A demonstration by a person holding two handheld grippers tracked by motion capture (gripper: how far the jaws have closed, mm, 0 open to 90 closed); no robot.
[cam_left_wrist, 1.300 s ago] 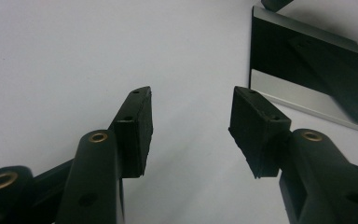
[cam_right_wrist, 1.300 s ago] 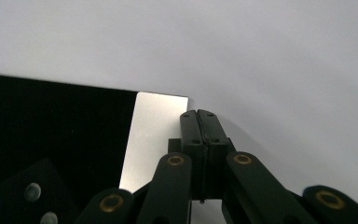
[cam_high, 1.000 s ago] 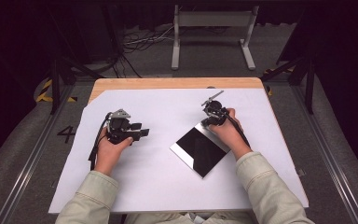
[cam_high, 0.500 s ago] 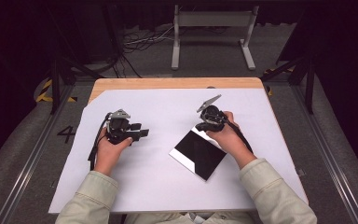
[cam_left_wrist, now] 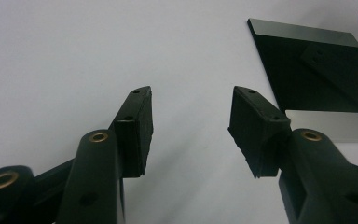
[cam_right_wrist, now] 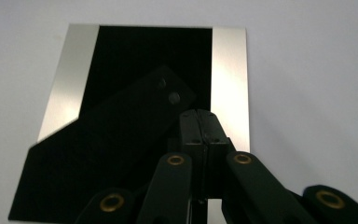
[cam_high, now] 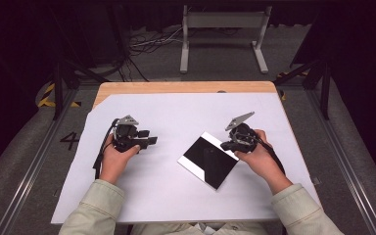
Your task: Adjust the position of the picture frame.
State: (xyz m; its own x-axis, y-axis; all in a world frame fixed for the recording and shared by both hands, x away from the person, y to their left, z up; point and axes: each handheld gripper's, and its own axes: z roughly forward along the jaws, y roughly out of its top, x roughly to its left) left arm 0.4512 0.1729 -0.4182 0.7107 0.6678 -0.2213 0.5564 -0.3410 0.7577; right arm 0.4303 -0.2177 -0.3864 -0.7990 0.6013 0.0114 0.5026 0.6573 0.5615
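Note:
A square mirror-like plate (cam_high: 208,159), dark with bright silver margins, lies flat on the white table top right of centre. My right gripper (cam_high: 224,146) is held low at the plate's right corner, pointing left over it. In the right gripper view the right gripper (cam_right_wrist: 199,114) is shut with nothing between its pads, and the plate (cam_right_wrist: 135,60) below reflects it. My left gripper (cam_high: 152,141) rests at the left, well apart from the plate. Its jaws stand open and empty in the left gripper view (cam_left_wrist: 191,100), with the plate (cam_left_wrist: 317,70) off to the right.
A white sheet (cam_high: 176,112) covers the table, with a strip of bare wood (cam_high: 186,87) along the far edge. Beyond the table a grey metal stand (cam_high: 223,29) and cables (cam_high: 147,44) sit on the floor. A cable trails from each gripper.
The right hand has drawn back from the plate's far corner toward the person and to the right, and its gripper now points left. The left hand and the plate have stayed put.

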